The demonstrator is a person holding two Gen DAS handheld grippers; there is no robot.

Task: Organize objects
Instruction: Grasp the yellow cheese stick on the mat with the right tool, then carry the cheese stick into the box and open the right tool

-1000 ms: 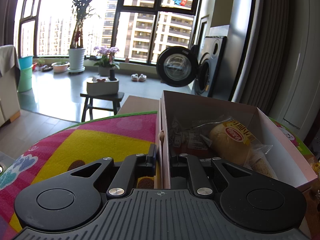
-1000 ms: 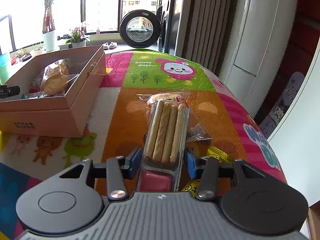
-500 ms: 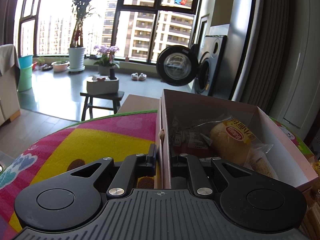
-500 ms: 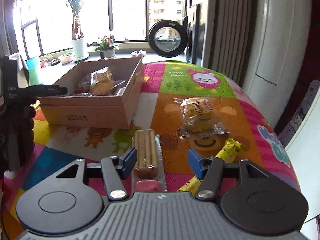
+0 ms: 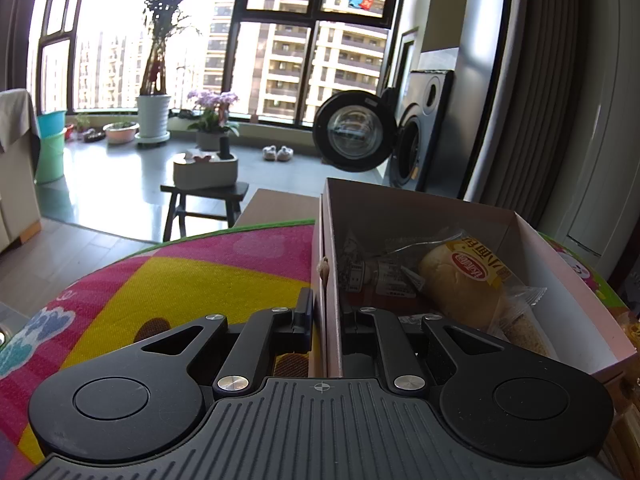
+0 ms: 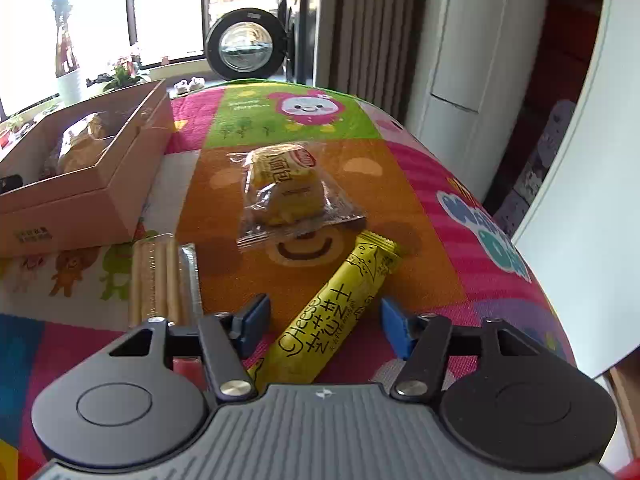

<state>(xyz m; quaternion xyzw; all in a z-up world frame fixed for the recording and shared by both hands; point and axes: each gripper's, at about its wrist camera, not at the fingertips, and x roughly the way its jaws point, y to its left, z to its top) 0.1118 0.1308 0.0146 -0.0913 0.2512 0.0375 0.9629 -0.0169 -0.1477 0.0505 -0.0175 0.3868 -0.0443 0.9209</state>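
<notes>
**Left gripper clamped on box wall, right gripper open over cheese stick**

Your left gripper (image 5: 325, 316) is closed on the near wall of the pink box (image 5: 568, 280), one finger outside, one inside. Only this view looks into the box: a wrapped bun (image 5: 460, 284) lies there among clear wrappers.

Your right wrist view alone shows the loose snacks on the table (image 6: 440, 208). Your right gripper (image 6: 326, 322) is spread wide and holds nothing. Between its blue pads lies the yellow cheese stick (image 6: 340, 308), its long axis running away from you and slanting right. The biscuit-stick pack (image 6: 156, 280) lies left of the gripper, pointing straight away. A second wrapped bun (image 6: 286, 188) sits beyond, right of the box.
</notes>
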